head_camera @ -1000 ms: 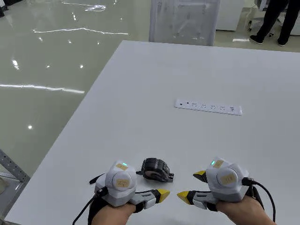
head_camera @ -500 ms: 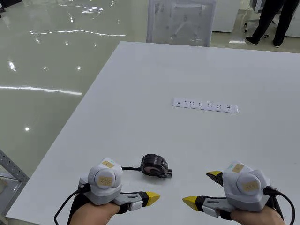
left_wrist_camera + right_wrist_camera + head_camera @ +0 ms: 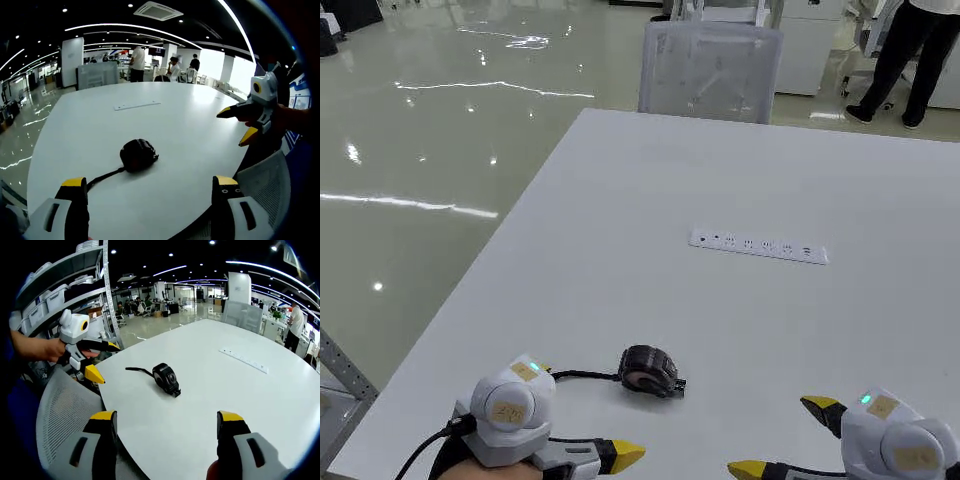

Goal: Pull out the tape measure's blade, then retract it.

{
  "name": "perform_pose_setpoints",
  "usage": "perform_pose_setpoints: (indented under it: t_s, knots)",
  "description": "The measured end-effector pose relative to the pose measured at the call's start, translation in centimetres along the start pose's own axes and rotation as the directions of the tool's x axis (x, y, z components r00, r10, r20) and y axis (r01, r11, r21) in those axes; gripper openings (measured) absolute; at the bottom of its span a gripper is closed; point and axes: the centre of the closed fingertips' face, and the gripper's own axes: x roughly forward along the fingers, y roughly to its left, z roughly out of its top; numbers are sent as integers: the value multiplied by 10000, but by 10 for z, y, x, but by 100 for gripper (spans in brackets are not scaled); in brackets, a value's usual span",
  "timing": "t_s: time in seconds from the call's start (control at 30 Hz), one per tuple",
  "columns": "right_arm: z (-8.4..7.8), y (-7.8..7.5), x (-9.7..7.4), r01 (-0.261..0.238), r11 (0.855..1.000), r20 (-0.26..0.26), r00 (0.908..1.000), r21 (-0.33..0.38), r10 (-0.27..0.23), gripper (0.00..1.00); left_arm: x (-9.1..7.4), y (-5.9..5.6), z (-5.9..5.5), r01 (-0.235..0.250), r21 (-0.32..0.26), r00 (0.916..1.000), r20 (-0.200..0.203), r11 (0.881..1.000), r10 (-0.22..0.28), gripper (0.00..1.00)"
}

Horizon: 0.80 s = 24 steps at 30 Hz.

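Both grippers have drawn back from the tape measure (image 3: 649,371) — it sits near the white table's (image 3: 720,180) front edge, between them, touching neither. Left gripper (image 3: 149,182) and right gripper (image 3: 781,437) gape wide, empty — a power strip (image 3: 758,246) lies farther off.

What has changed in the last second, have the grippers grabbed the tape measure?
No grab. Both grippers drew back toward the near edge of the table and spread apart, the left gripper leftward, the right gripper rightward, away from the tape measure. Both stay open. The tape measure lies where it was, blade not pulled out; the power strip is unmoved.
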Motion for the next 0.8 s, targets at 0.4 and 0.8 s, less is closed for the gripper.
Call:
perform_pose_setpoints:
  t_s: [0.4,0.8]
  knots:
    - [-7,-2,-23,260,9976,41,9996,649,-263,92,-16,0,-6,180,-222,9998,-117,9996,-183,100]
    - [-8,-6,-49,576,9961,49,9983,671,-581,100,-35,3,-6,-136,-272,9999,-65,9995,134,100]
